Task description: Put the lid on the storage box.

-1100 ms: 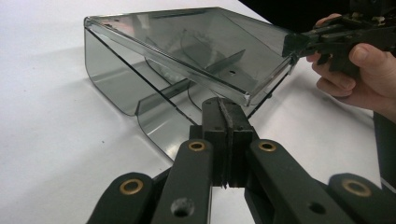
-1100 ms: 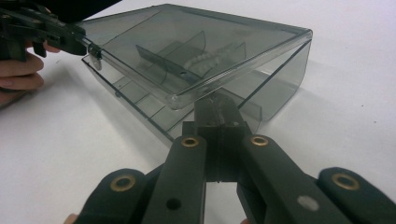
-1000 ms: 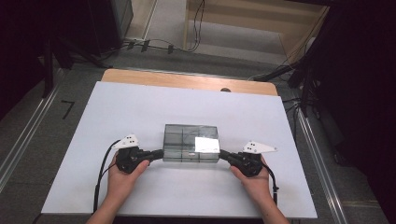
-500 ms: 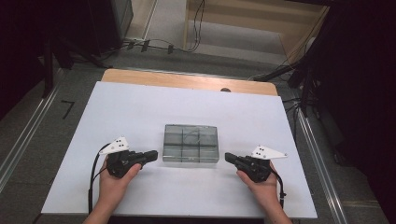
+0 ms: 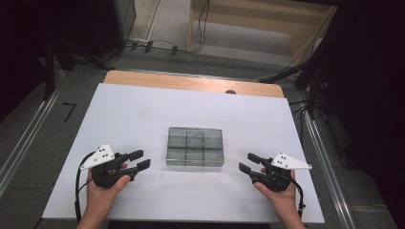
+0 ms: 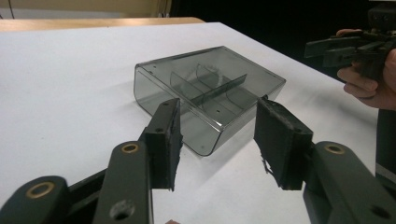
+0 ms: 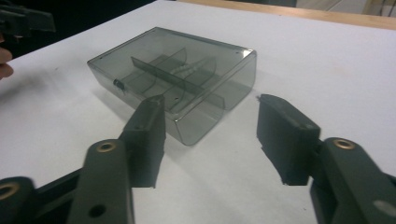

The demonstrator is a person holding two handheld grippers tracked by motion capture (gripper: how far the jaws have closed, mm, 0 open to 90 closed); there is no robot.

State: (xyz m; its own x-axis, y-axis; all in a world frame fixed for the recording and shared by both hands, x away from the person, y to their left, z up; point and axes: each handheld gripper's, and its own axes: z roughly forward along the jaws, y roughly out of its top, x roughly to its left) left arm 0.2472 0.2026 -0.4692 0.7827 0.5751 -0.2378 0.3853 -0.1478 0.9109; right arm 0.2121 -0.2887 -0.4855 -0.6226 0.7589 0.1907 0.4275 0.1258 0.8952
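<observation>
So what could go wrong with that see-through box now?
The smoky clear box lies alone on the white table, apart from the left gripper and the right gripper. Both have just been opening, with nothing between their jaws.
1. Its smooth plastic walls might slip from the pads if regripped.
2. A nudge from one side alone could slide or spin it.

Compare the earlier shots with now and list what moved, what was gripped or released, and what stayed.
Both grippers let go of the smoky clear plastic compartment box: the left gripper drew back leftward, the right gripper rightward, jaws just opening, nothing between them. The box stayed put on the white table.
</observation>
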